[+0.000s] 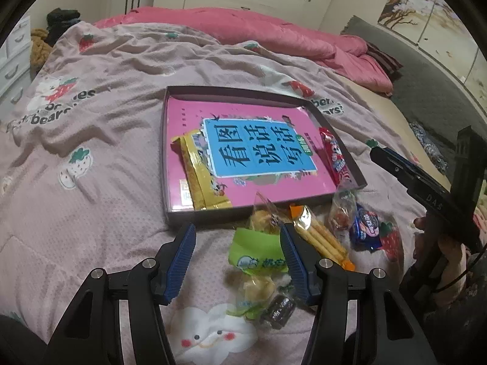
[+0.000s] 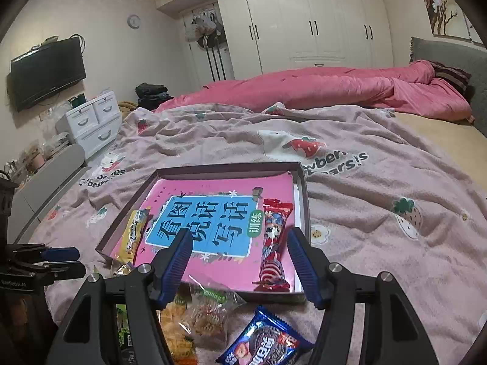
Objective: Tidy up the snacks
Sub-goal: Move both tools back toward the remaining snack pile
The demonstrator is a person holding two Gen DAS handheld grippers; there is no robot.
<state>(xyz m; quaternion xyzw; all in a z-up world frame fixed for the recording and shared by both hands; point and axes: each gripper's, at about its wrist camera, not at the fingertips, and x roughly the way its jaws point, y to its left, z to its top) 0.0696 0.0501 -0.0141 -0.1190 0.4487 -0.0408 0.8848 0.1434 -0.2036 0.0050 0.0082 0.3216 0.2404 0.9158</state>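
A shallow dark box lies on the bed with a pink book inside. A yellow snack pack lies at its left side and a red one at its right. Loose snacks lie in front of the box: a green pack, biscuit sticks, a clear bag and a blue cookie pack. My left gripper is open and empty over the green pack. My right gripper is open and empty above the box's near edge.
A pink strawberry-print blanket covers the bed, with a rolled pink quilt at the far side. White drawers and a wall TV stand to the left. The right gripper shows in the left wrist view.
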